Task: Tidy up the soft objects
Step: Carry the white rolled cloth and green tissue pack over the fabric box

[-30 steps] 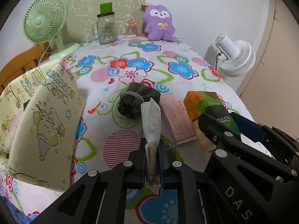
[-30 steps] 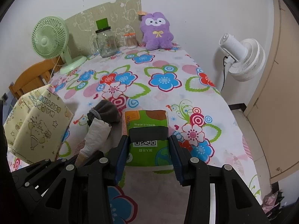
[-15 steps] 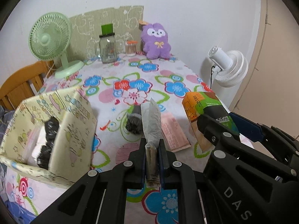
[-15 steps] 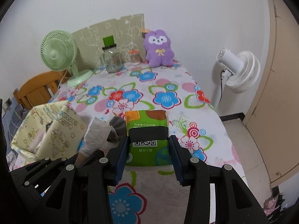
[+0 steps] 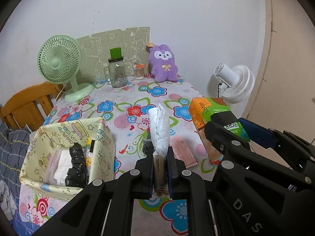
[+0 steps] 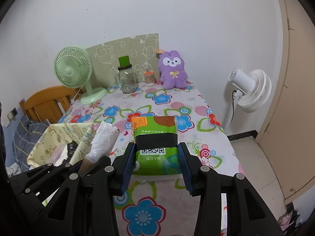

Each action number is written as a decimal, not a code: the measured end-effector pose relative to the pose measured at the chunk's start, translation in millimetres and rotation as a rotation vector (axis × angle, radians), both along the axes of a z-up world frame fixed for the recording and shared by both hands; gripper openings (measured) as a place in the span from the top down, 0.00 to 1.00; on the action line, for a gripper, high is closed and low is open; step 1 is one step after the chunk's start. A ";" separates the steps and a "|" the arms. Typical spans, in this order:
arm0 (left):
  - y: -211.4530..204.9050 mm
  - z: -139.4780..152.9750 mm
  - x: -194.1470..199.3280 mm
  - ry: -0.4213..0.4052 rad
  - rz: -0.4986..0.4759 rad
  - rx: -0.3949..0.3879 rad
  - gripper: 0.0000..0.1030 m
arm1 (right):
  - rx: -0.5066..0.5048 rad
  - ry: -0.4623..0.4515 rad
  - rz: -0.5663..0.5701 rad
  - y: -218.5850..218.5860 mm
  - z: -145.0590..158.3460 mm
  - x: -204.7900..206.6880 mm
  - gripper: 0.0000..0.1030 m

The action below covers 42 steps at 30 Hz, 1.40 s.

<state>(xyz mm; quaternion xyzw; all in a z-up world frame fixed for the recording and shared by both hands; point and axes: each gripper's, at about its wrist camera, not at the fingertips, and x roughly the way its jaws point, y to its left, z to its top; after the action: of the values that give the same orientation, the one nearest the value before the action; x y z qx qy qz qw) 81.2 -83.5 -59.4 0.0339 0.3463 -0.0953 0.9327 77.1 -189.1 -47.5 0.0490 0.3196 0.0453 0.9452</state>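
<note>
My left gripper [image 5: 160, 153] is shut on a white plastic-wrapped packet [image 5: 159, 125], held upright above the flowered table. My right gripper [image 6: 157, 155] is shut on a green tissue pack [image 6: 155, 143], held above the table; the pack also shows in the left wrist view [image 5: 212, 116]. A yellow patterned fabric box [image 5: 65, 153] stands at the table's left front edge with black and white soft items inside. A dark grey pouch [image 5: 146, 147] and a pink packet [image 5: 183, 153] lie on the table behind the left gripper. A purple plush bunny [image 5: 163, 64] sits at the back.
A green desk fan [image 5: 61, 66], a glass jar [image 5: 117, 72] and a small jar of sticks [image 5: 139, 72] stand at the back by a patterned board. A white floor fan [image 5: 234, 82] stands to the right of the table. A wooden chair [image 5: 29, 106] is on the left.
Both grippers have risen and drawn back with their packs. The table looks farther below and the inside of the yellow box has come into view.
</note>
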 end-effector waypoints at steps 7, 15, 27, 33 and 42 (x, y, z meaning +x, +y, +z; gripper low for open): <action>9.3 13.4 -5.7 -0.034 -0.012 0.010 0.92 | -0.012 -0.030 -0.003 9.2 14.7 -7.4 0.54; 26.7 20.9 -7.2 -0.041 -0.007 0.018 0.92 | -0.019 -0.044 0.011 26.4 23.4 -7.2 0.54; 59.1 21.7 0.7 -0.040 0.036 0.029 0.92 | -0.033 -0.037 0.052 59.3 26.1 5.6 0.54; 78.6 21.8 5.2 -0.038 0.064 0.031 0.91 | -0.031 -0.034 0.085 81.3 26.0 14.7 0.54; 110.1 18.9 14.7 -0.032 0.115 0.040 0.91 | -0.032 -0.029 0.143 116.9 23.2 28.1 0.54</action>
<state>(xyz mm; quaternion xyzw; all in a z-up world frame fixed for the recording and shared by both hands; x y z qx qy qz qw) 96.0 26.6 -40.4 0.0341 0.3344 -0.0343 0.9412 105.3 -72.2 -24.4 0.0103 0.3094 0.1082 0.9447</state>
